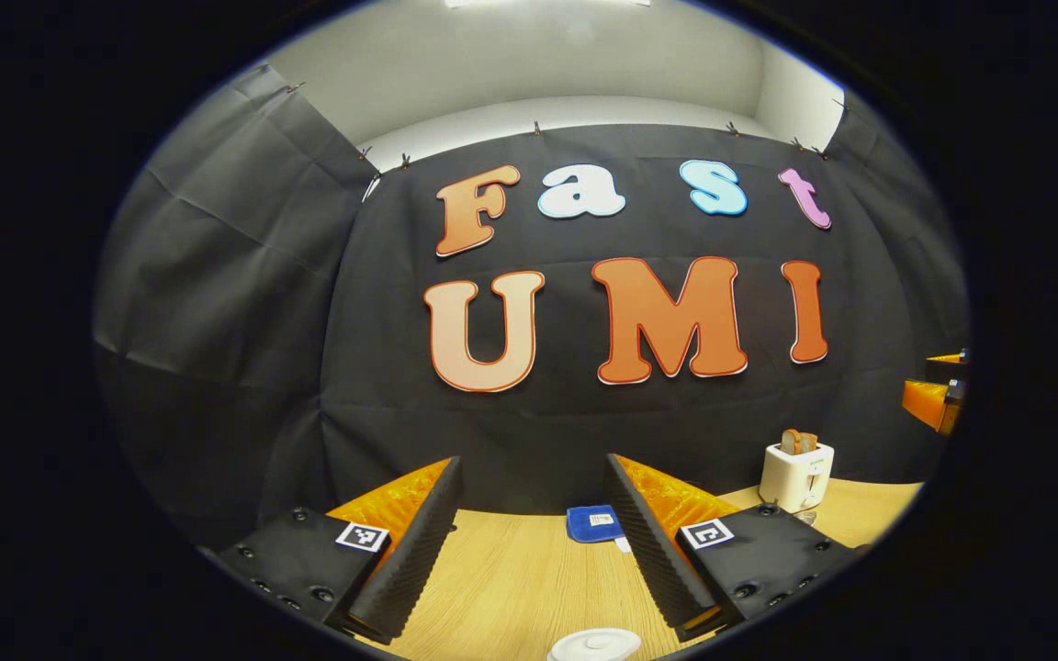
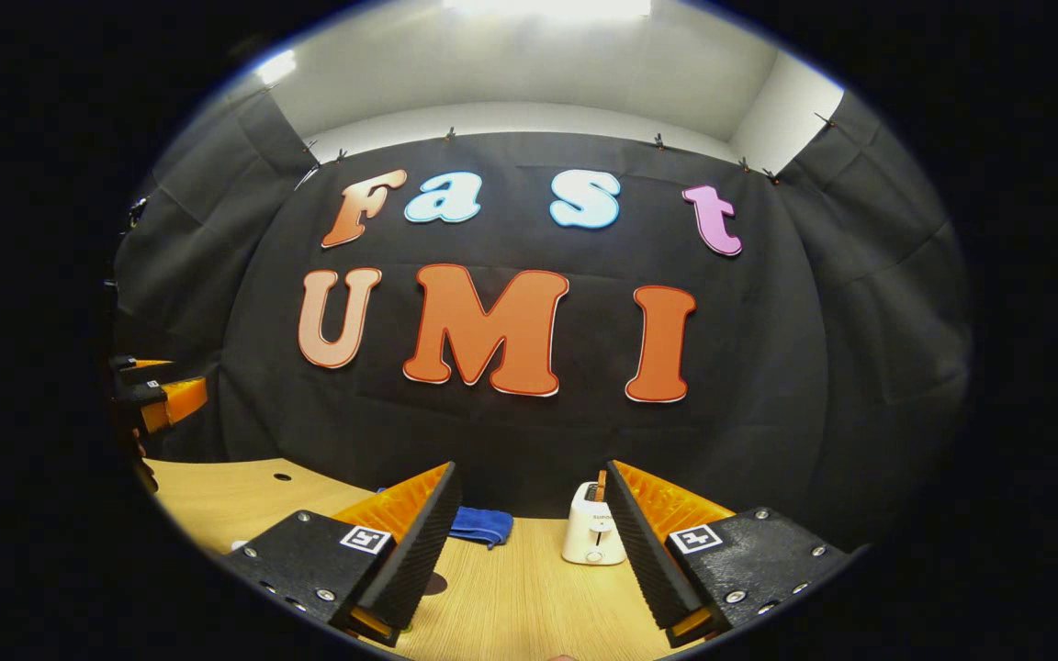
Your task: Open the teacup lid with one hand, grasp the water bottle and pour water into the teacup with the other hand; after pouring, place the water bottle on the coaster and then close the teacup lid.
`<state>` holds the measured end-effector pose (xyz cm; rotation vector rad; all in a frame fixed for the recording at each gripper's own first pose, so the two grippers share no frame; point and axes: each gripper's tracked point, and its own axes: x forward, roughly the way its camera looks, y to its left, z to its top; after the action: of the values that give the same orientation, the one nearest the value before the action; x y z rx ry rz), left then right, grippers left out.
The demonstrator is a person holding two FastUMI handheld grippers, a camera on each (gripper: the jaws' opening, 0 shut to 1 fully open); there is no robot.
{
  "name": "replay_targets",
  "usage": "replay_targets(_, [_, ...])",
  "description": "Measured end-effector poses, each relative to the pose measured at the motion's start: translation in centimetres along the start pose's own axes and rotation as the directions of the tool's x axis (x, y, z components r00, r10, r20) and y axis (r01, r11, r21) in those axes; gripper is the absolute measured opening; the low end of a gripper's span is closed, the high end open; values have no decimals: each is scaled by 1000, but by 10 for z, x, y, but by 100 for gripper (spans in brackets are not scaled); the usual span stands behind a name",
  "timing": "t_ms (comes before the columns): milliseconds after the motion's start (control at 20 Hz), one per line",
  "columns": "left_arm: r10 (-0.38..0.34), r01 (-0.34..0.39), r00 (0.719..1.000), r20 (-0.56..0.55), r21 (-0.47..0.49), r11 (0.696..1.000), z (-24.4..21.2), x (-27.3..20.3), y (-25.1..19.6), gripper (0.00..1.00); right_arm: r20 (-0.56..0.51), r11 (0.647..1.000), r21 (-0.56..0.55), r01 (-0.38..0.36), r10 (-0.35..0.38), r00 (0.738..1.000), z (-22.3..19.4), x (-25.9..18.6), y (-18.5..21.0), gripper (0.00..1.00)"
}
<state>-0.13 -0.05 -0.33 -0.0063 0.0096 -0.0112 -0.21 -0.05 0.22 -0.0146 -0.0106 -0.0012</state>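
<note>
The white teacup lid peeks up at the bottom edge of the left gripper view, just below and between my left gripper's fingers; the cup beneath it is hidden. My left gripper is open above the wooden table, holding nothing. My right gripper is open too, with nothing between its fingers. A dark round patch, possibly the coaster, lies on the table beside the right gripper's left finger, partly hidden by it. At the right edge of the left gripper view the right gripper hovers.
A white toaster with a bread slice stands at the back right, seen again as the toaster between the right gripper's fingers. A blue cloth lies by the back wall. The left gripper shows at the far left.
</note>
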Motion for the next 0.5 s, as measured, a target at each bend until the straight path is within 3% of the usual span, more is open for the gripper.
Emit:
replay_targets(50, [-2, 2, 1000, 1, -2, 1000, 0, -1, 0, 96, 0, 1000, -3, -1, 1, 1000, 0, -1, 0, 94])
replay_targets(500, [-25, 25, 999, -27, -24, 999, -13, -8, -2, 100, -18, 1000, -5, -20, 20, 1000, -6, -1, 7, 95])
